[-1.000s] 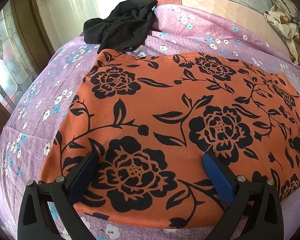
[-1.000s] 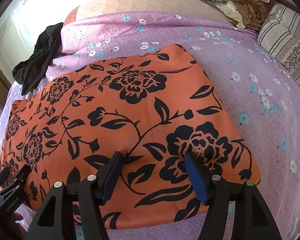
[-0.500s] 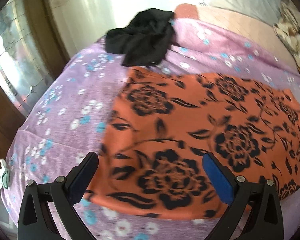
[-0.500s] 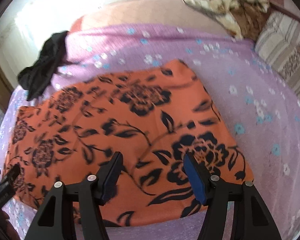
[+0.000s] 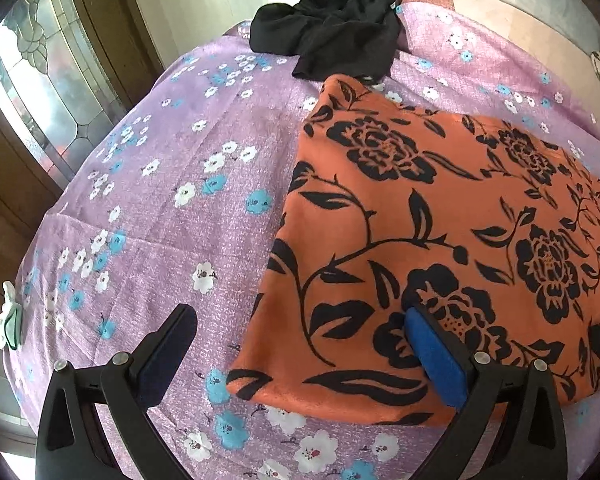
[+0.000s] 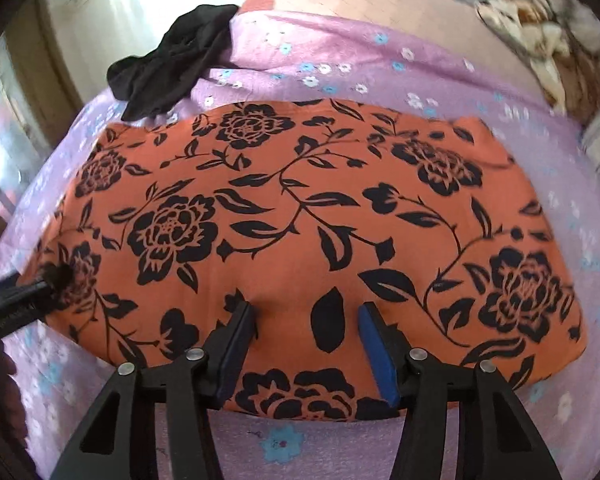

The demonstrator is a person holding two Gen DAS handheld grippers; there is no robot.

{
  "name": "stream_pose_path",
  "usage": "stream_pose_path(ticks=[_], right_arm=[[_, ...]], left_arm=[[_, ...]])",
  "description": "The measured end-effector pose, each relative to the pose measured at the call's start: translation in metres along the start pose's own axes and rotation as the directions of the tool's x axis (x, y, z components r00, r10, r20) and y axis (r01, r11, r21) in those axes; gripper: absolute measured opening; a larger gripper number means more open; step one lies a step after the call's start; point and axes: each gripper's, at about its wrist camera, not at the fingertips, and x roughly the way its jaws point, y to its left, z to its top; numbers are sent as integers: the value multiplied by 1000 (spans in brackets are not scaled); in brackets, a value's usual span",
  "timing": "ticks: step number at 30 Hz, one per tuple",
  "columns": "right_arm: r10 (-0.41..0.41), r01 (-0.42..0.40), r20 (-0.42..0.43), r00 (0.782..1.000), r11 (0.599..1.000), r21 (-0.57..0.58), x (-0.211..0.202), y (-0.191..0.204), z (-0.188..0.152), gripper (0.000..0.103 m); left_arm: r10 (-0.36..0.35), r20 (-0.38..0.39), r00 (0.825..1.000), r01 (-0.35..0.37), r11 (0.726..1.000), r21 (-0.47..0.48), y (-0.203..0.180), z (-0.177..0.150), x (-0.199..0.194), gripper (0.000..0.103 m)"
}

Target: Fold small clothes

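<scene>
An orange garment with black flowers (image 5: 440,220) lies flat and folded on the purple flowered bedspread (image 5: 160,200). It also fills the middle of the right wrist view (image 6: 300,232). My left gripper (image 5: 300,344) is open and empty, straddling the garment's near left corner: one finger over the bedspread, the other over the cloth. My right gripper (image 6: 306,332) is open and empty over the middle of the garment's near edge. The left gripper's tip (image 6: 24,296) shows at the garment's left end in the right wrist view.
A crumpled black garment (image 5: 332,28) lies just beyond the orange one's far left corner, and shows in the right wrist view (image 6: 172,72). A wooden door with patterned glass (image 5: 40,92) stands left of the bed. Heaped patterned bedding (image 6: 540,40) lies far right.
Both grippers have shifted left along the garment's near edge. The left one went from the garment's lower middle to its left corner, the right one from the right part to the middle.
</scene>
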Motion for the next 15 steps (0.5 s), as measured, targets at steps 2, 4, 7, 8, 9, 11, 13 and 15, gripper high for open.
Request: stream_pose_path(ticks=[2, 4, 7, 8, 9, 11, 13, 15], right_arm=[[29, -29, -4, 1000, 999, 34, -2, -6, 1, 58], [60, -60, -6, 998, 995, 83, -4, -16, 3, 56], [65, -67, 16, 998, 990, 128, -10, -26, 5, 56], [59, -62, 25, 998, 989, 131, -12, -27, 6, 56], [54, -58, 32, 998, 989, 133, -13, -28, 6, 56], [52, -57, 44, 998, 989, 140, -15, -31, 9, 56], [50, -57, 54, 997, 987, 151, -16, -34, 10, 56], [47, -55, 56, 997, 986, 155, -16, -36, 11, 56]], left_arm=[[-21, 24, 999, 21, 1000, 6, -4, 1, -8, 103], [-26, 55, 998, 25, 1000, 17, -8, 2, -16, 103], [-30, 98, 995, 28, 999, 25, -12, 3, -25, 103], [-32, 111, 993, 30, 999, 23, -13, 3, -28, 103], [-38, 121, 992, 35, 999, 21, -14, 4, -30, 103], [-50, 132, 990, 48, 999, 20, -15, 4, -33, 103], [-60, 141, 988, 57, 998, 25, -18, 5, -36, 103], [-67, 148, 987, 63, 997, 33, -20, 5, -38, 103]])
